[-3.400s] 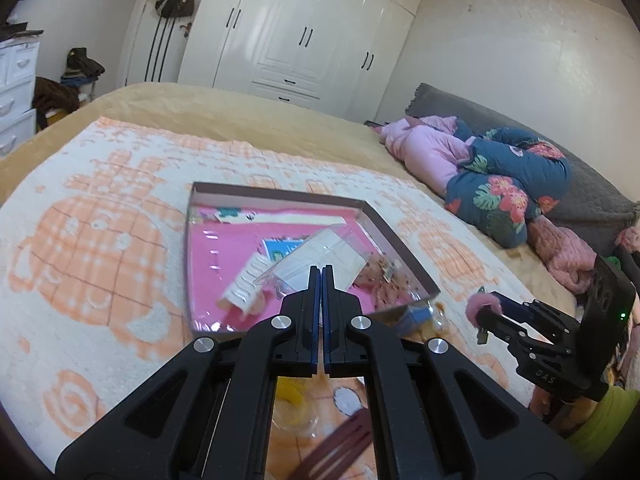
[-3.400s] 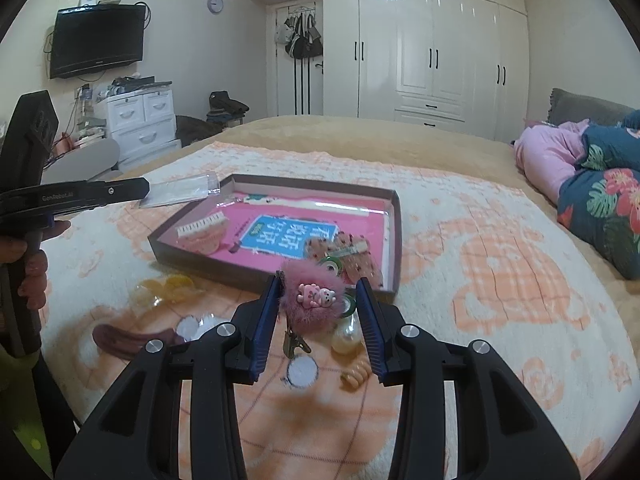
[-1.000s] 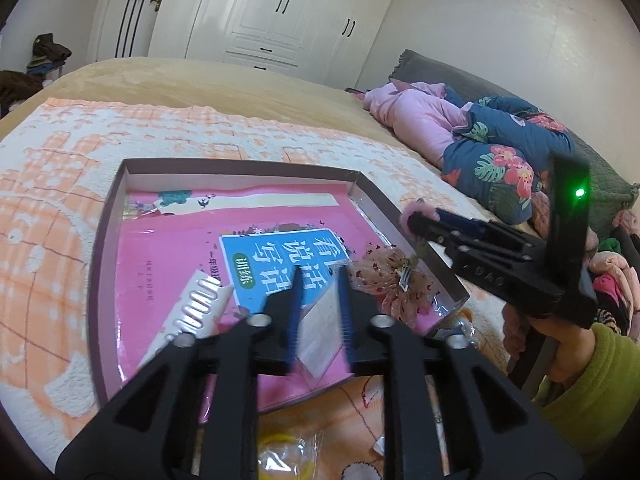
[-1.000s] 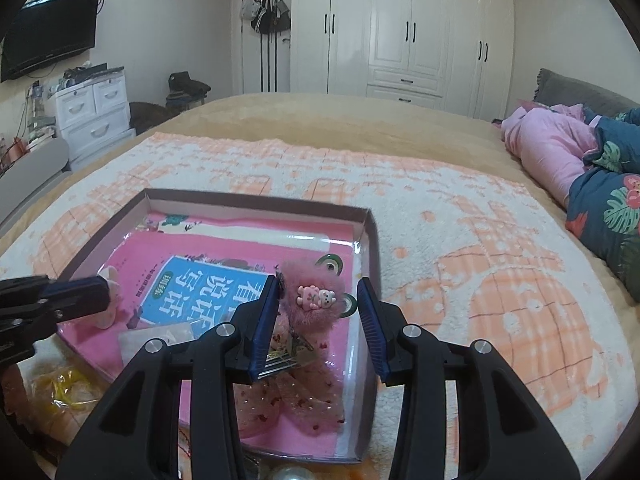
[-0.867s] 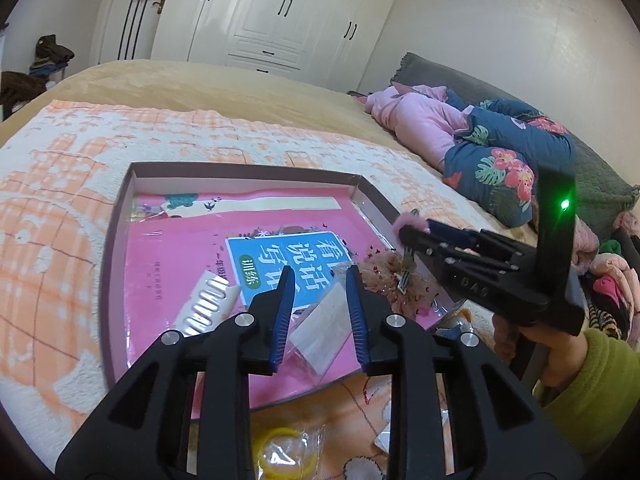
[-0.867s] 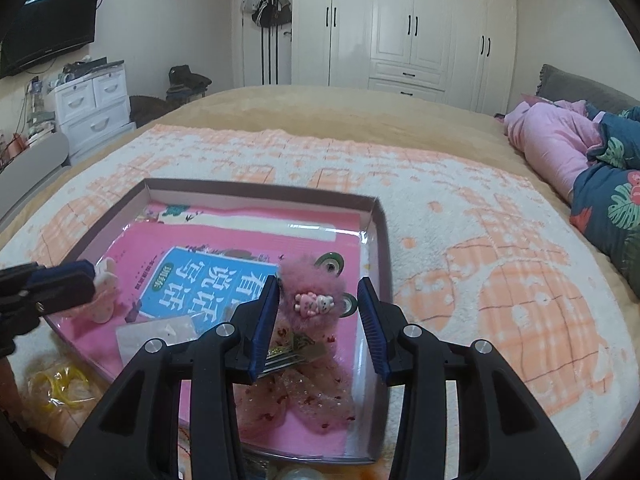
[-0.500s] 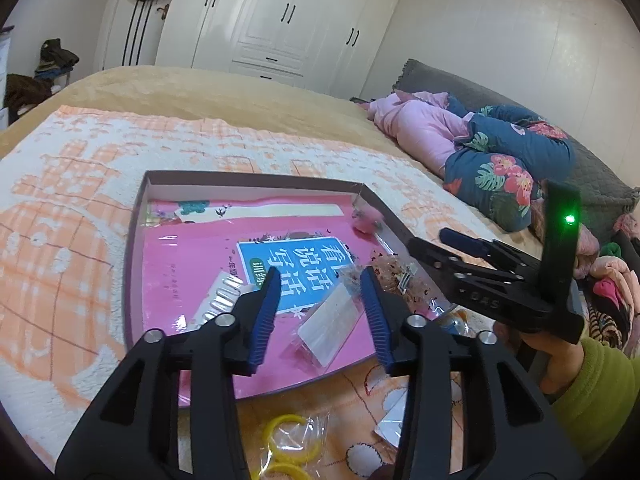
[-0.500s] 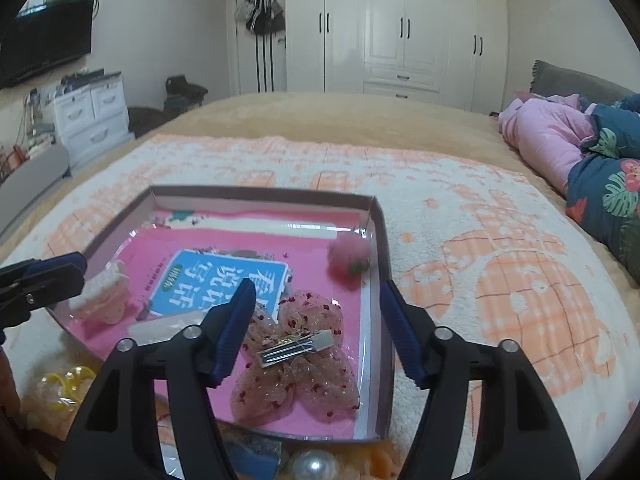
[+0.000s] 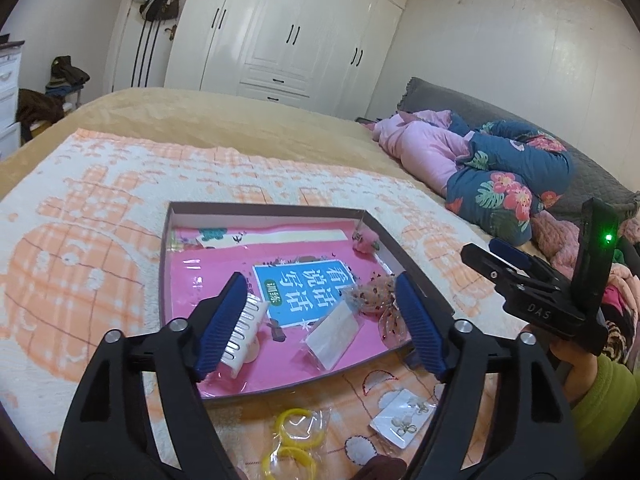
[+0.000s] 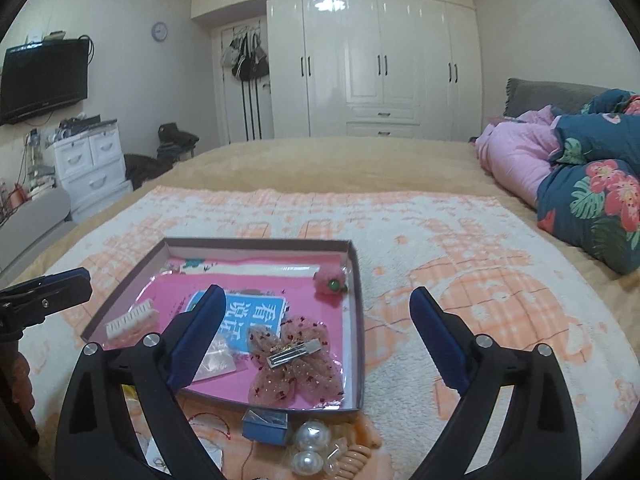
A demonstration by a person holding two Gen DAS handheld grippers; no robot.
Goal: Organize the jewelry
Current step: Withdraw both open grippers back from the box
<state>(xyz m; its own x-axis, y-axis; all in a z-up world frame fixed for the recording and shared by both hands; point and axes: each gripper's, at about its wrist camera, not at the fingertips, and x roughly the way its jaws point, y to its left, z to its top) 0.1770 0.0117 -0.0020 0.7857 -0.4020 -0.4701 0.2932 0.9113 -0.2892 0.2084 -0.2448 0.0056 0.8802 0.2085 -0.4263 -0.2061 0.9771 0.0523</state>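
White wardrobe (image 10: 376, 64), wall television (image 10: 42, 80), floral quilt (image 10: 592, 188).

A: What do the jaws of the left gripper (image 9: 320, 312) show?
B: Spread wide, nothing between them, hovering over the near edge of the shallow box (image 9: 166, 264) on the bed.
A: And inside the box?
B: A pink book (image 9: 302, 284) lining the bottom, a white comb clip (image 9: 246, 334) by the left blue pad, a small clear packet (image 9: 334, 334), a sheer pink bow (image 9: 374, 294), and a fluffy pink pom-pom (image 9: 365, 241) in the far right corner.
A: Outside it?
B: Yellow rings in a bag (image 9: 294, 440) and an earring card (image 9: 404, 424) on the orange-and-white blanket (image 9: 80, 248). The right gripper (image 9: 494, 256) hangs at the right, above the blanket beside the box, jaws apart.
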